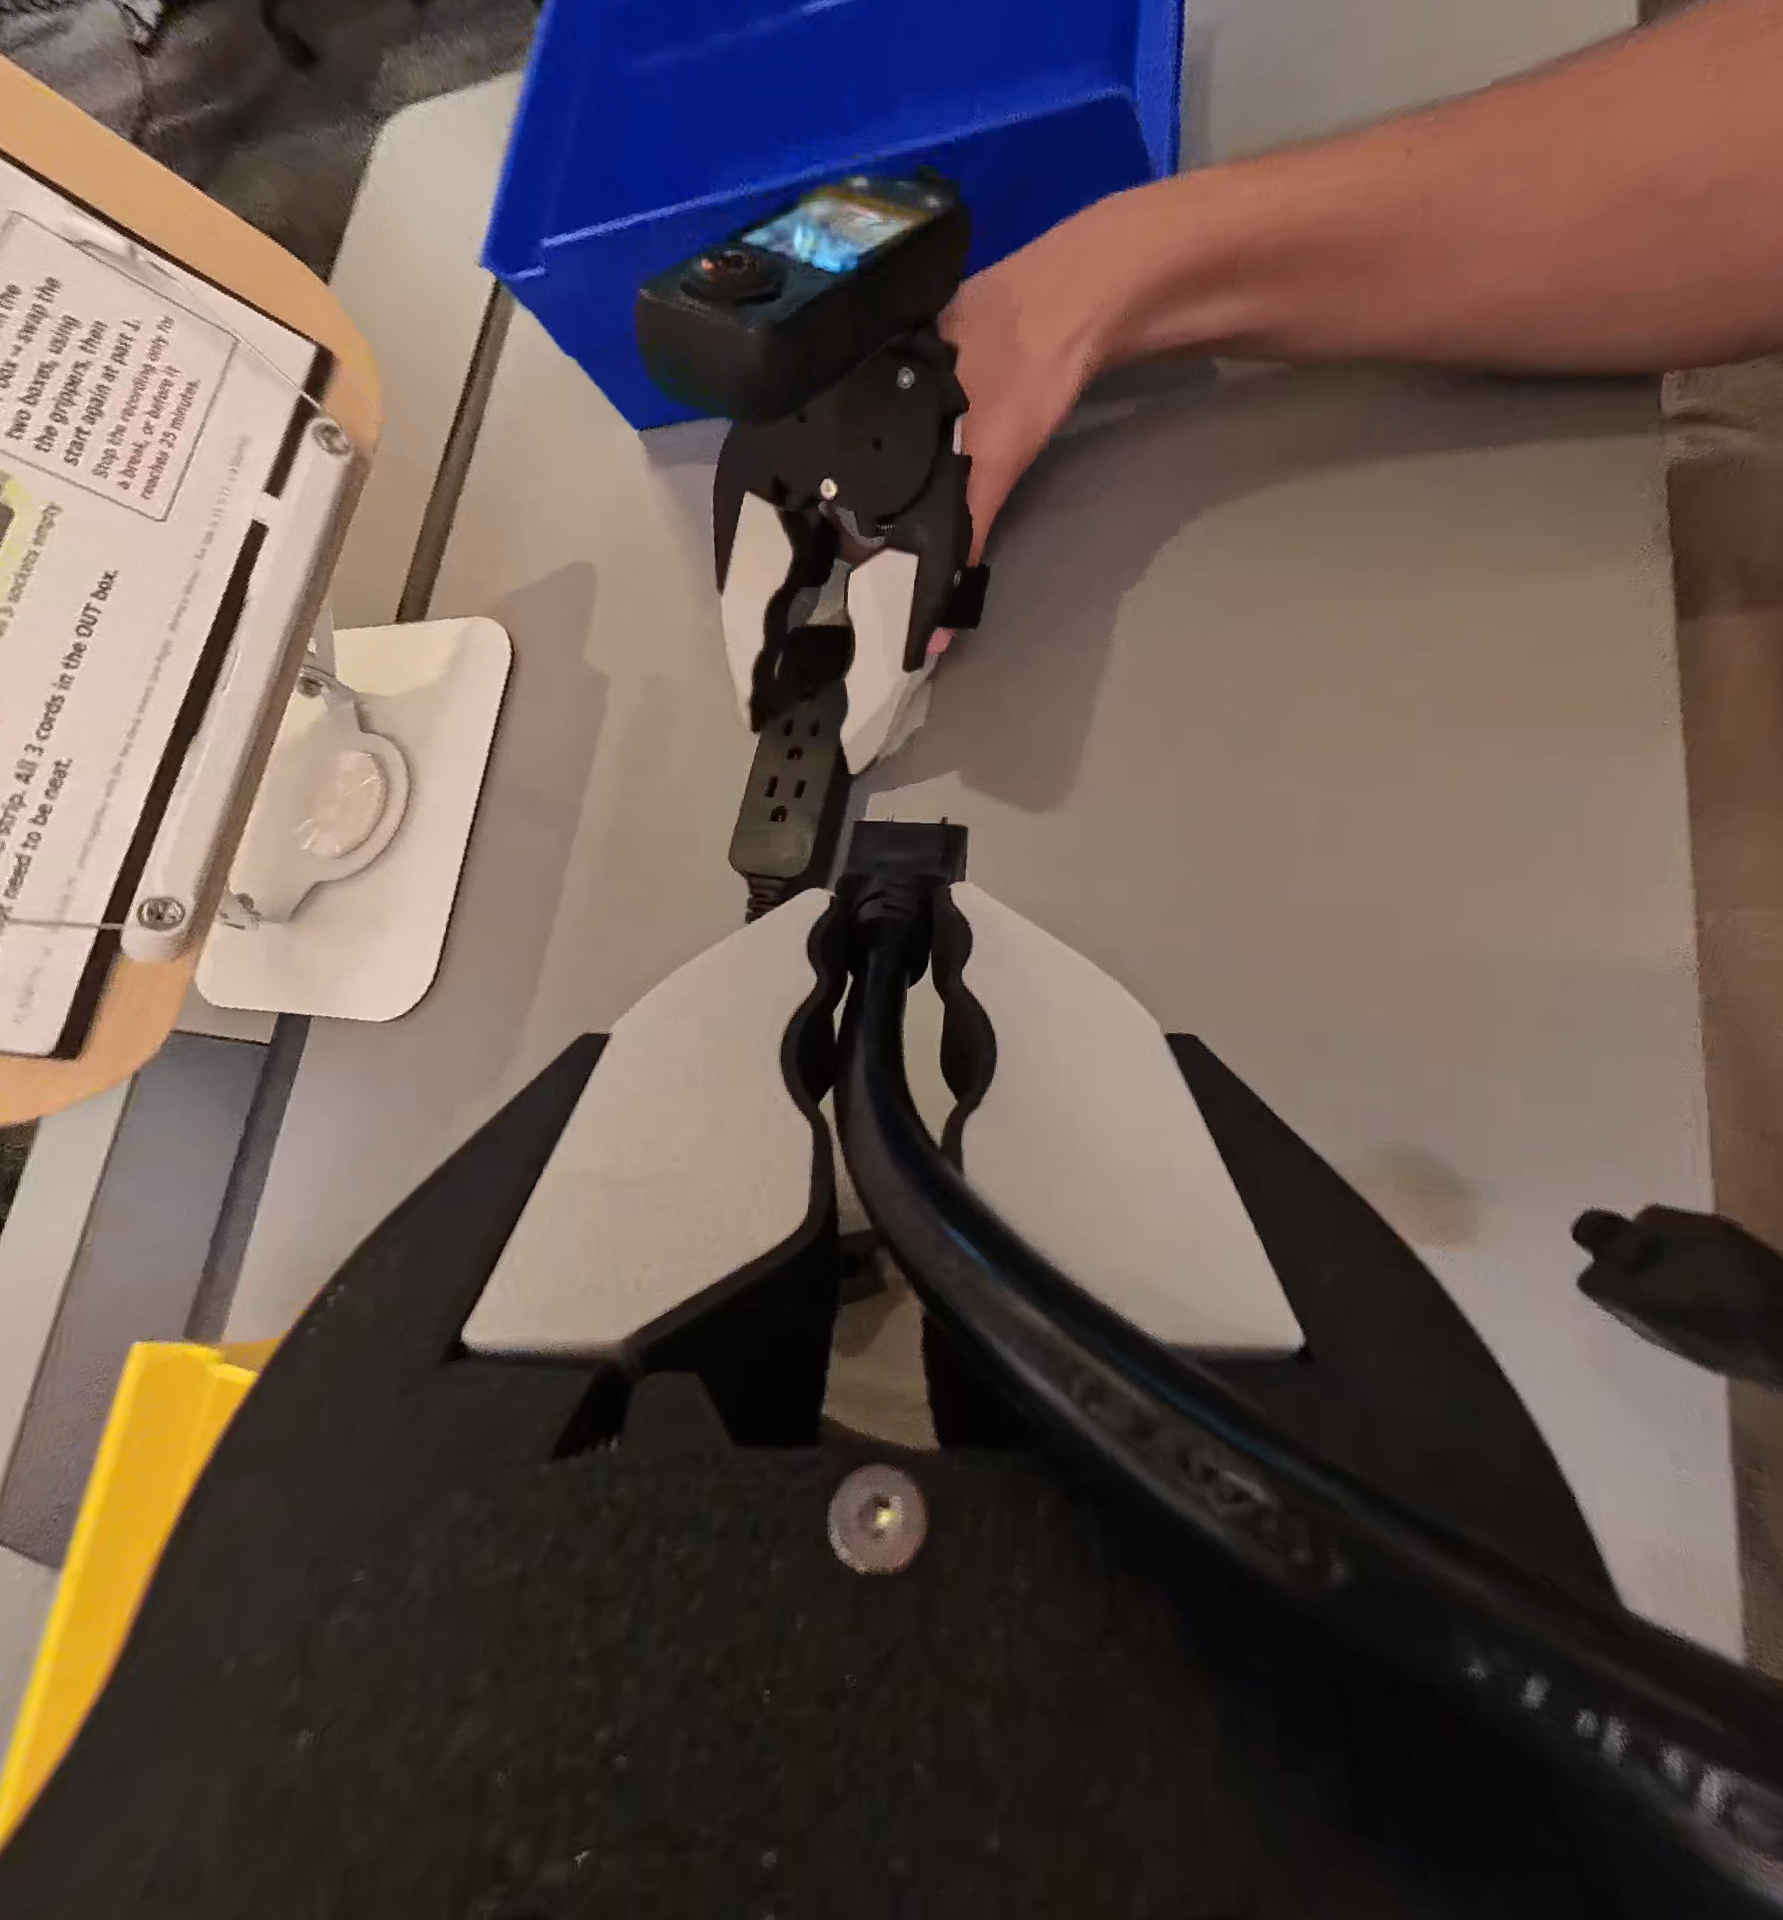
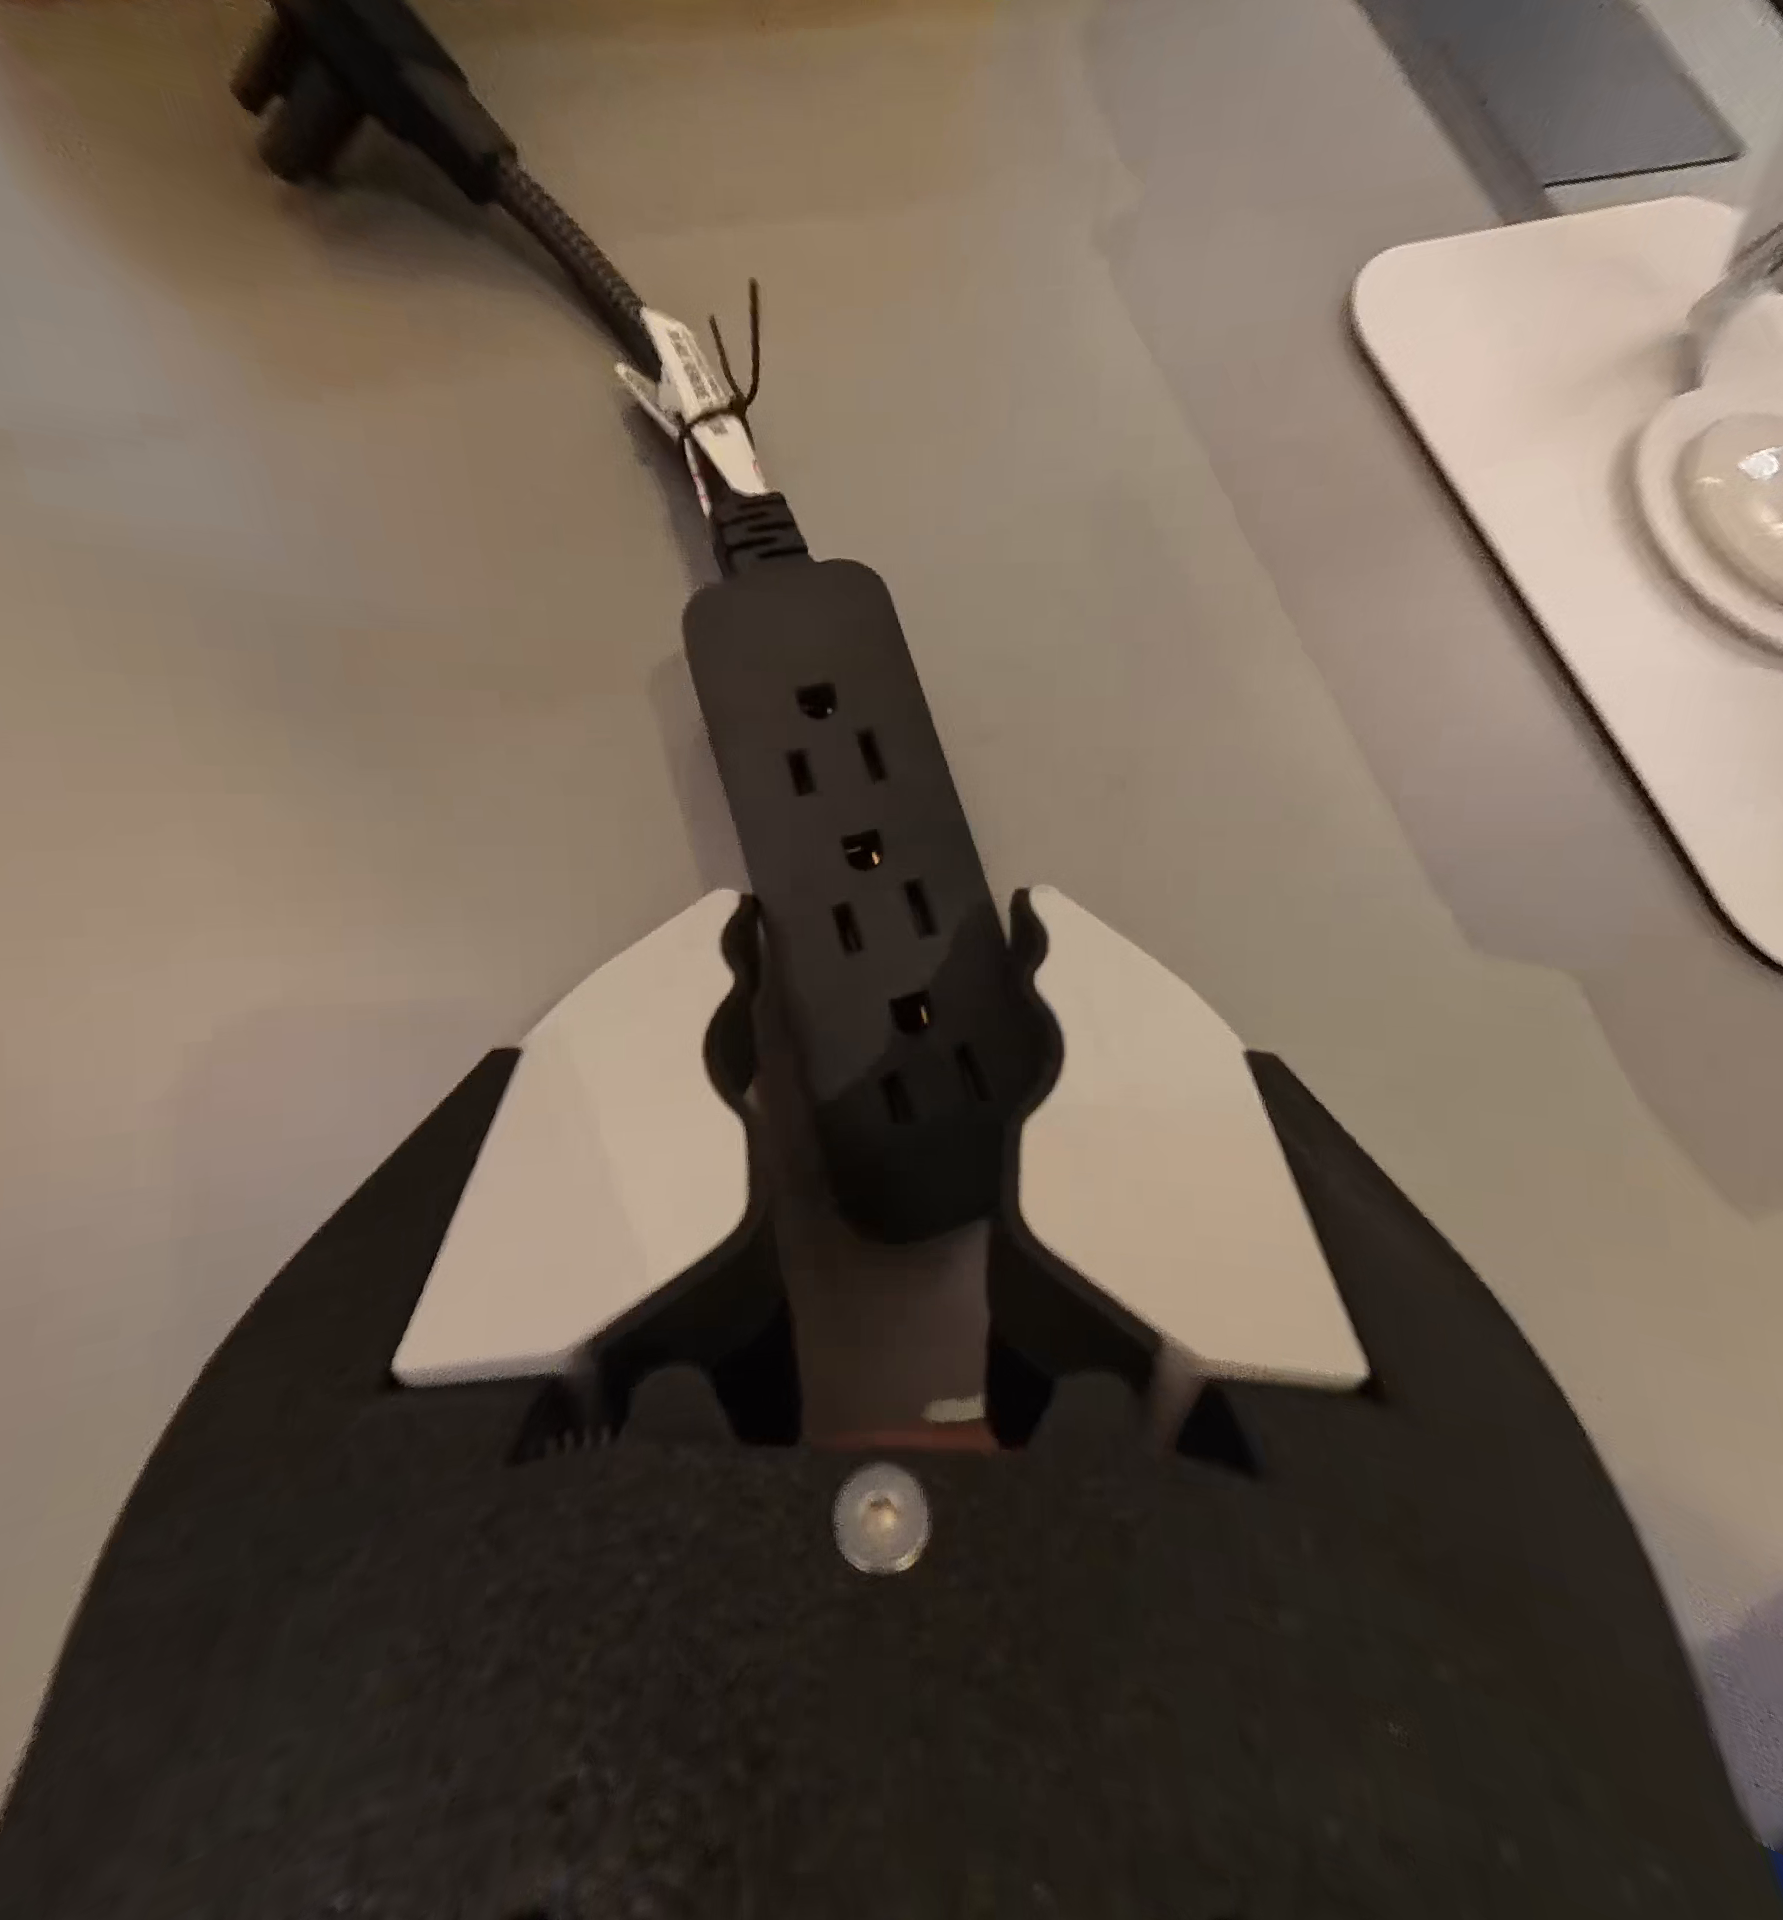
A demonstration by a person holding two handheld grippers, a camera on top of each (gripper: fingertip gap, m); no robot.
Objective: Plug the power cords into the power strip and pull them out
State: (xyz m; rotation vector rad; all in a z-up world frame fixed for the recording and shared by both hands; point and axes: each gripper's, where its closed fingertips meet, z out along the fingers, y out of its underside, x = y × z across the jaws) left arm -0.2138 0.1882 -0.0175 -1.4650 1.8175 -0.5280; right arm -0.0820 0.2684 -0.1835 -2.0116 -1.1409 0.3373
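My right gripper [image 2: 882, 925] is shut on the near end of a black power strip [image 2: 835, 748] that lies on the grey table; its three sockets are empty. The strip's braided cord [image 2: 544, 239], with a white tag, runs away to the upper left. In the left wrist view my left gripper [image 1: 892, 914] is shut on a black power cord [image 1: 970, 1195] just behind its plug [image 1: 908, 847]. The plug's prongs point forward, just right of the strip's cord end [image 1: 788, 800] and apart from it. The right gripper [image 1: 825, 675], held by a hand, grips the strip's far end there.
A blue bin [image 1: 835, 135] stands behind the right gripper. A yellow bin's corner [image 1: 139, 1475] is at the lower left. A sign board [image 1: 87, 623] on a white stand base [image 1: 367, 831] stands at the left. Another black plug [image 1: 1697, 1299] lies at the right, near the table's edge. Some 25 cm of space lies between my two pairs of fingers.
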